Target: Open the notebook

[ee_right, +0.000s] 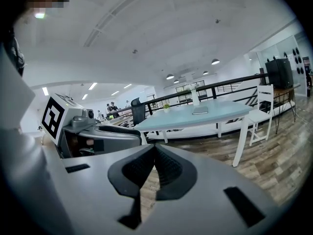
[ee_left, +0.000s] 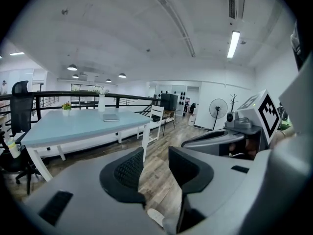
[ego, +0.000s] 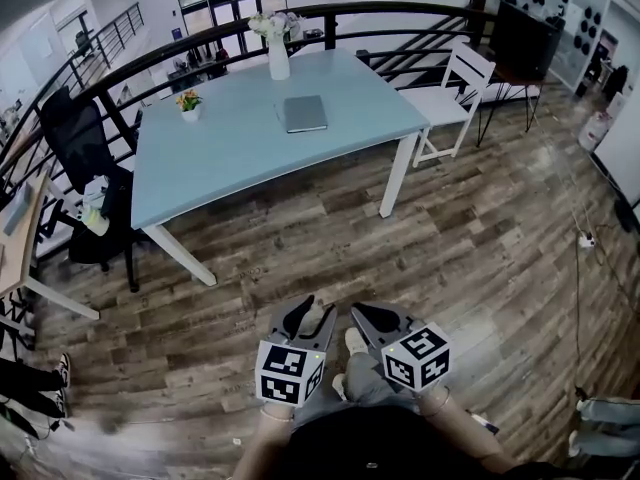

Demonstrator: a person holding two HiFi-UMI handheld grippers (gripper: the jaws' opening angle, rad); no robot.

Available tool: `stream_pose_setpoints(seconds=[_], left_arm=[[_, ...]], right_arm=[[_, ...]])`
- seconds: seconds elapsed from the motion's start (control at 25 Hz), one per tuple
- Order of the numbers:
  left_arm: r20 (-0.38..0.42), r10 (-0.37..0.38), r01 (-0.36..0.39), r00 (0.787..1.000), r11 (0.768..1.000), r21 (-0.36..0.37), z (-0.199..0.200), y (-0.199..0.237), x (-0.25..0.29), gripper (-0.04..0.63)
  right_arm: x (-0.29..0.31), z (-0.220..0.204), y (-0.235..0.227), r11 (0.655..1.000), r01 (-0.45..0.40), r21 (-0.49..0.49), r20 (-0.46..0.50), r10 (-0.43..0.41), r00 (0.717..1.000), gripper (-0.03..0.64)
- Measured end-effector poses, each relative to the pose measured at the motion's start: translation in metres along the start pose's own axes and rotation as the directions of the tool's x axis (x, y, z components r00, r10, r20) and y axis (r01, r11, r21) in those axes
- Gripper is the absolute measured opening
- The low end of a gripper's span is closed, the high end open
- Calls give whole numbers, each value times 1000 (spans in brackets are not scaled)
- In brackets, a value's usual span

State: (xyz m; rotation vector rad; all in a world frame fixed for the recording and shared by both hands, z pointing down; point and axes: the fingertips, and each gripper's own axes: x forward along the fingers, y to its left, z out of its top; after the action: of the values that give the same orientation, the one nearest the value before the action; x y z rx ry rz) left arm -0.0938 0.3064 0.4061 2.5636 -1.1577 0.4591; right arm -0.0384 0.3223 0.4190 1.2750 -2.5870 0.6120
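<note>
A grey closed notebook [ego: 305, 113] lies flat on the light blue table [ego: 220, 158], far ahead of both grippers. It also shows small in the left gripper view as the notebook [ee_left: 111, 117] and in the right gripper view as the notebook [ee_right: 200, 111]. My left gripper [ego: 310, 309] hangs over the wooden floor, open, with nothing between its jaws; in its own view the left gripper [ee_left: 155, 168] shows a clear gap. My right gripper [ego: 357, 311] is beside it, and the right gripper [ee_right: 154, 153] has its tips together, shut and empty.
A white vase of flowers [ego: 279, 53] and a small flower pot [ego: 188, 103] stand on the table behind the notebook. A white chair [ego: 455, 93] is at the table's right end, a black office chair [ego: 85, 168] at its left. A railing [ego: 400, 13] runs behind.
</note>
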Motion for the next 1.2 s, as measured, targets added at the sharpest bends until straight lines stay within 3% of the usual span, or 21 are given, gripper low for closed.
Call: stream_pose_setpoints(seconds=[0.52,1.2], left_arm=[[-20,70,-71,997,997,-37,17,76,44,158],[-12,171,-171,985,985,-11,104,184,163,160]], right_arm=[[78,33,-34,998,-62,-15,-33,62,998,8],[195,133,-150,990,-134,-42,-18,133,991,8]])
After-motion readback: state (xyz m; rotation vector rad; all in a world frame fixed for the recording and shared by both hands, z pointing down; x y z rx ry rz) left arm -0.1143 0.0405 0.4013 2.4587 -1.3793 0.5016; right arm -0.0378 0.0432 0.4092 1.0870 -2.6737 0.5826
